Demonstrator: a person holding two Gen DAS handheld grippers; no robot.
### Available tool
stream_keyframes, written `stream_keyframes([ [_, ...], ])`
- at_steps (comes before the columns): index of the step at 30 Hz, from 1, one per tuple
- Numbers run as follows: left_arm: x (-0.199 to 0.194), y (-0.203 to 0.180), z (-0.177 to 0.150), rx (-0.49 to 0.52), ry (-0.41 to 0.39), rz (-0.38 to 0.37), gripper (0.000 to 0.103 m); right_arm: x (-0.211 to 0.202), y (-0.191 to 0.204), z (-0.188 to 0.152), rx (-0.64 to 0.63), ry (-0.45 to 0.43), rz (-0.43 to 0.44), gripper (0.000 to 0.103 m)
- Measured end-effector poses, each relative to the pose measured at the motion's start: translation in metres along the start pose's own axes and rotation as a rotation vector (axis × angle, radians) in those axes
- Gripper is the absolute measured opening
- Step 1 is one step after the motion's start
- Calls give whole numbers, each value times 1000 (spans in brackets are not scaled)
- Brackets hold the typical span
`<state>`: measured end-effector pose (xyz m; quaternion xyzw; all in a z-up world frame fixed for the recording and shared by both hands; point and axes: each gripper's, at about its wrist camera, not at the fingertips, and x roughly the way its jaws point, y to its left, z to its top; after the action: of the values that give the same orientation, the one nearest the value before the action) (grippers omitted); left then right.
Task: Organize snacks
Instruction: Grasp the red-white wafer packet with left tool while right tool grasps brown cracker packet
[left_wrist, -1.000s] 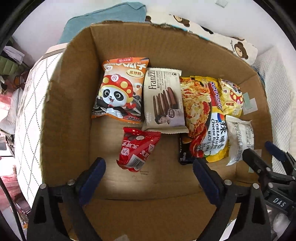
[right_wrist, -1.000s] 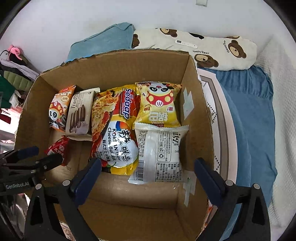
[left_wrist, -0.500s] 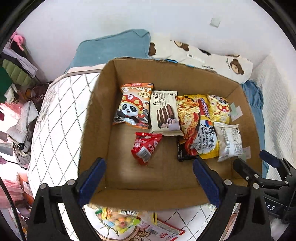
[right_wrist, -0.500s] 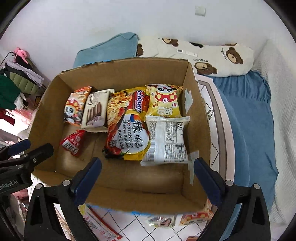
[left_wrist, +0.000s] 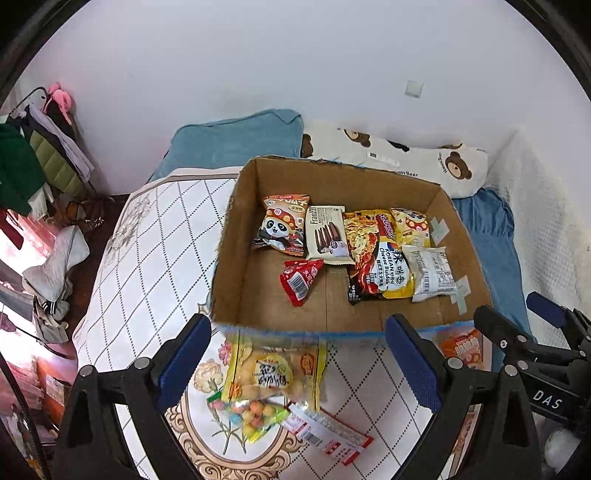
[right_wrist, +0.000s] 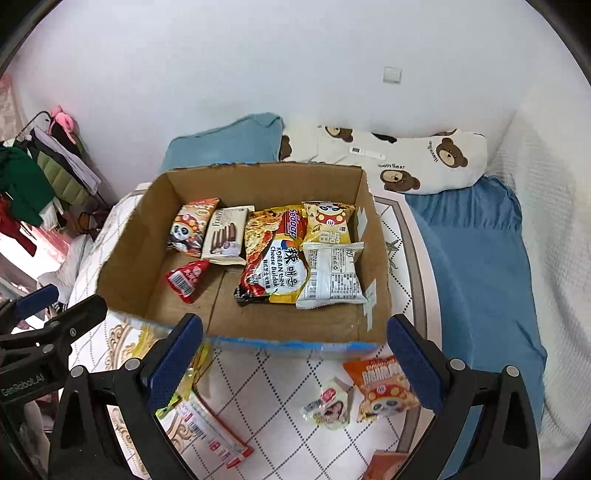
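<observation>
An open cardboard box sits on the bed and holds several snack packets: a panda bag, a Franzzi wafer pack, a red packet, a noodle pack, a white packet. In front of the box lie a yellow bag, a candy bag, a red-white pack, an orange panda bag and a small white packet. My left gripper and right gripper are open and empty above these.
A blue pillow and a bear-print pillow lie behind the box. A blue blanket lies to the right. Clothes hang on a rack at the left. The white wall stands behind the bed.
Both grippers have pulled back and up from the box. The red packet lies loose on the box floor. The loose snacks in front of the box have come into view.
</observation>
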<state>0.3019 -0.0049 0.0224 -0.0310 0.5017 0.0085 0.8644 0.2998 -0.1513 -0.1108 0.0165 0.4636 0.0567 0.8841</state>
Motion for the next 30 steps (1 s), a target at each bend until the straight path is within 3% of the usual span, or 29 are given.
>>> stream_keyframes([
  [10, -47, 1, -20, -14, -75, -22, 96, -64, -1, -27, 38, -96, 24, 102],
  [14, -43, 4, -38, -43, -29, -39, 96, -72, -9, -45, 67, -97, 82, 101],
  [16, -26, 7, -56, -67, 44, -65, 96, -70, -21, -60, 106, -88, 96, 93],
  [18, 1, 7, -76, -87, 144, -74, 96, -61, -35, -79, 154, -51, 112, 71],
  [20, 39, 7, -99, -127, 279, -123, 96, -45, -60, -104, 244, 13, 153, 69],
  [25, 127, 5, -143, -290, 565, -212, 94, -14, -117, -158, 422, 126, 122, 70],
  [30, 181, 7, -167, -473, 687, -247, 91, 24, -160, -206, 510, 243, 58, 70],
])
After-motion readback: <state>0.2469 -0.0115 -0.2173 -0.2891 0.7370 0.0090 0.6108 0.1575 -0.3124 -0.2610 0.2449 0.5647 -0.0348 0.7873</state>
